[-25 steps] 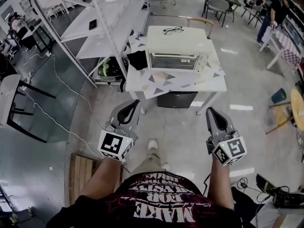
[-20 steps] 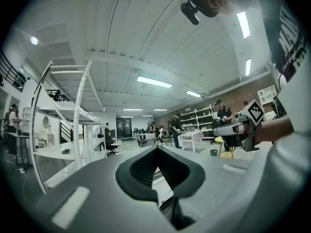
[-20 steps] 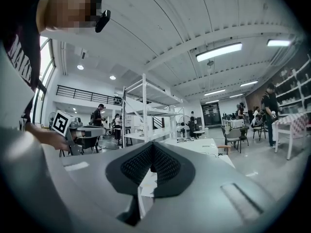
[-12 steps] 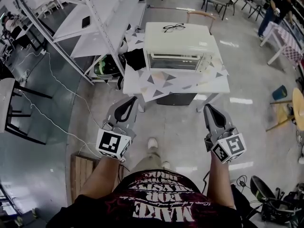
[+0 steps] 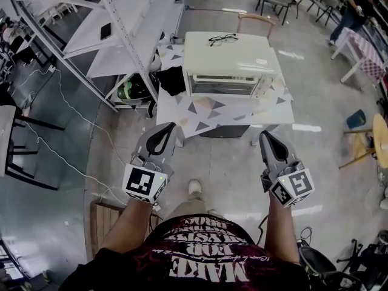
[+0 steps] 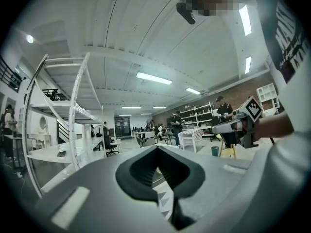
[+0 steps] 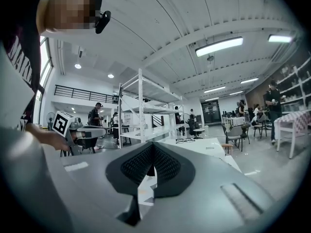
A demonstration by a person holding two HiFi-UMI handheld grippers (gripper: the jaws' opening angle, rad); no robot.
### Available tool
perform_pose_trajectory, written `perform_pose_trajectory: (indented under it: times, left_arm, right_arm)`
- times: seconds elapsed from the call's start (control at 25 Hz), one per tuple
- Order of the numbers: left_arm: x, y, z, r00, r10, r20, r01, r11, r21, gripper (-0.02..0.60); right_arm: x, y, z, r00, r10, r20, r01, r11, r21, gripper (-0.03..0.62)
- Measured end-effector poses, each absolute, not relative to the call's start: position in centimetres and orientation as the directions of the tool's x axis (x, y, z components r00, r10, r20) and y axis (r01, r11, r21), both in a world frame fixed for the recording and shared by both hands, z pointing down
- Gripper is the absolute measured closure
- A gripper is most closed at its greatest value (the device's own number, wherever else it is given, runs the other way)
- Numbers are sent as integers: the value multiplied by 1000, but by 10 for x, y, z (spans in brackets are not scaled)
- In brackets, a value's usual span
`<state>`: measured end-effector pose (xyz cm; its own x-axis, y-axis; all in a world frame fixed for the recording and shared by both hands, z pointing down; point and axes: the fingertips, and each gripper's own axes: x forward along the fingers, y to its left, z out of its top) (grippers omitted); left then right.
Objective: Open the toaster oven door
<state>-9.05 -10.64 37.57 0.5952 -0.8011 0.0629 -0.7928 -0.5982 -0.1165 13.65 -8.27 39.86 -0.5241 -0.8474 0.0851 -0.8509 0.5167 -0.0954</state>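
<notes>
The white toaster oven (image 5: 227,65) stands on a small white table (image 5: 267,111) covered with a triangle-patterned cloth, its glass door shut and facing me. A pair of black glasses (image 5: 222,39) lies on the oven's top. My left gripper (image 5: 165,129) is held out low in front of the table's near left corner, well short of the oven, jaws shut and empty. My right gripper (image 5: 265,137) hangs near the table's front right, also shut and empty. In the right gripper view the oven's top (image 7: 201,144) shows beyond the jaws.
White metal shelving (image 5: 130,17) runs along the left of the table, with a dark bag (image 5: 130,90) under it. A black bin (image 5: 225,130) sits beneath the table. A wooden chair (image 5: 254,22) stands behind the oven. Cables trail across the floor at left. A wooden pallet (image 5: 106,223) lies beside my left leg.
The table and oven have drawn slightly closer as the person steps forward. Both grippers stay shut and keep the same pose in front of the body.
</notes>
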Motion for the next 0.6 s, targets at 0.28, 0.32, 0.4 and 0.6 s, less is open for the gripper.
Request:
perform_pose_trajectory:
  times: [0.28,0.32,0.4,0.6]
  left_arm:
    - [-95,-132,378,615,-788,37,-782,-615,-98,581]
    - [-95,-136,378,617,-786,36,-781,-618,-93,581]
    - [-96,-143,379,623,-781,35,-777,-624,-82,581]
    - [-90,-160,377,654,-756,33,-752,-654,-76,581]
  right_arm:
    - [127,-105,389,-522,-847,99,-853,518,-64,568]
    - [126,-108,387,-521,-847,101,-853,518,-58,568]
    - [125,-113,383,-518,-849,102,-856,515,-50,568]
    - [127,-125,375,-493,-864,101,-870,491,-39,568]
